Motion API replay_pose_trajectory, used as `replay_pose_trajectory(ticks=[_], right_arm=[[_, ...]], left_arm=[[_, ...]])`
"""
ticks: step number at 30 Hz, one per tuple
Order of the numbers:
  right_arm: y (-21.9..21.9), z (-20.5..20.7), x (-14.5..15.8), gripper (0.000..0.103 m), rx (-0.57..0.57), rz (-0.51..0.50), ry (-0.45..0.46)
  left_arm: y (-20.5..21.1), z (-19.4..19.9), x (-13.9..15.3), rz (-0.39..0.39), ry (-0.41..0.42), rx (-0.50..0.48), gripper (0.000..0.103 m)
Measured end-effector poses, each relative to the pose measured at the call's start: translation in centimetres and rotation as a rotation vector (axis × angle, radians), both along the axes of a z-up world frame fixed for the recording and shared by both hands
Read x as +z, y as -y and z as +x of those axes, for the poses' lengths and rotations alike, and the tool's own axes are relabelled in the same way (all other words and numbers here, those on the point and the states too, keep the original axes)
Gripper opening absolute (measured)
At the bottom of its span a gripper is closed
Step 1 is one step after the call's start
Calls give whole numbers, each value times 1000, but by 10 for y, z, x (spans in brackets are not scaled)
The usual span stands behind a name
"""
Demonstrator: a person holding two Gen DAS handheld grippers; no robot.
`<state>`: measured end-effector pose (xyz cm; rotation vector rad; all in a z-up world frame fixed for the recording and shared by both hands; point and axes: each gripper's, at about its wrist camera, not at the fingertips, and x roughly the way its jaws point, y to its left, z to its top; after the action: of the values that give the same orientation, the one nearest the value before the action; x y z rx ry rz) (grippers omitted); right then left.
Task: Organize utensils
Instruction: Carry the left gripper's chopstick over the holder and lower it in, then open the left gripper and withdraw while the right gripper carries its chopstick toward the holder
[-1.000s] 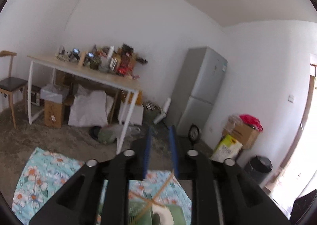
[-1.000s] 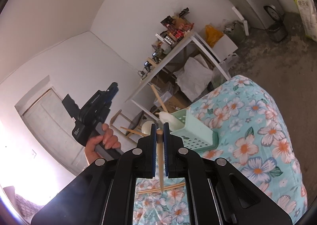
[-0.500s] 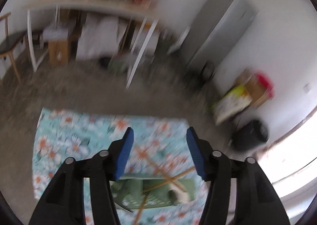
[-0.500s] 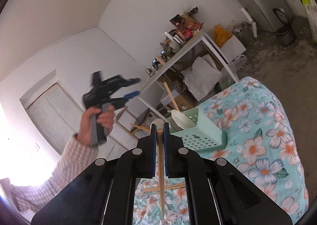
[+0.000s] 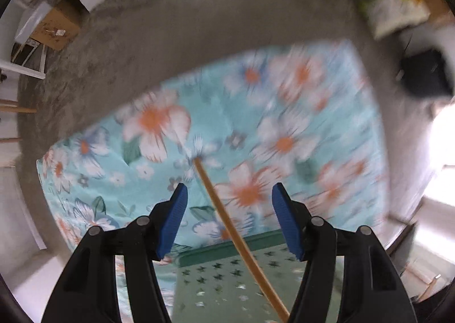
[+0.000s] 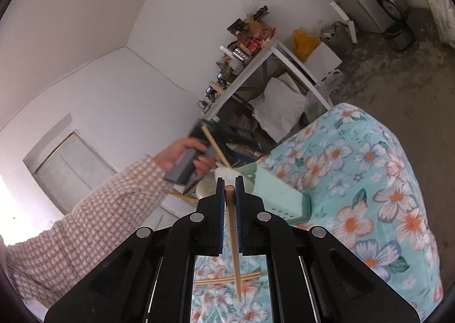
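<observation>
left gripper (image 5: 229, 219) has swung down over the green basket (image 5: 227, 274), jaws now wide | right gripper (image 6: 229, 189) still pinches a chopstick (image 6: 233, 240) (more await on the cloth) | drop-off looks next

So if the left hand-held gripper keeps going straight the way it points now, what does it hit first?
Probably the wooden chopstick standing up out of the green basket: it crosses the gap in the open left hand-held gripper. Beyond it lies the floral cloth. The frame is blurred, so depth is uncertain.
</observation>
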<state>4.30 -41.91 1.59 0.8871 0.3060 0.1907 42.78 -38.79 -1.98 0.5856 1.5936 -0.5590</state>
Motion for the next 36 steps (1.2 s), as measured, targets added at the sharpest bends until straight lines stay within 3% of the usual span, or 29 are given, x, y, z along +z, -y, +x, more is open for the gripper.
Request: replay_pose_trajectory(ticks=[3,10,12,13,16,19,28,33,36], right_arm=[[7,5,-4,8,-9,19,8],[9,18,-10,9,13,69,26],[9,18,-9,9,12,72,30],[10,16,-8,9,8,74,33],[11,14,-6,10,2,78,37],[10,12,-2,11,-6,68,39],[1,0,14,11,-28,40,48],[-9,-6,26,11,-34,11,53],[-15,-8,32,11,-35,0,55]], left_arm=[[-1,-2,-23,103,-11,-41,60],[-20,5,-35,154,-60,8,60],[-22,6,-37,146,-72,15,54],[-24,10,-39,141,-74,23,45],[-26,17,-36,84,-97,59,20],[-27,21,-28,36,-90,79,8],[-39,36,32,-176,29,132,6],[-61,36,104,-429,107,238,5],[-82,27,150,-594,198,278,6]])
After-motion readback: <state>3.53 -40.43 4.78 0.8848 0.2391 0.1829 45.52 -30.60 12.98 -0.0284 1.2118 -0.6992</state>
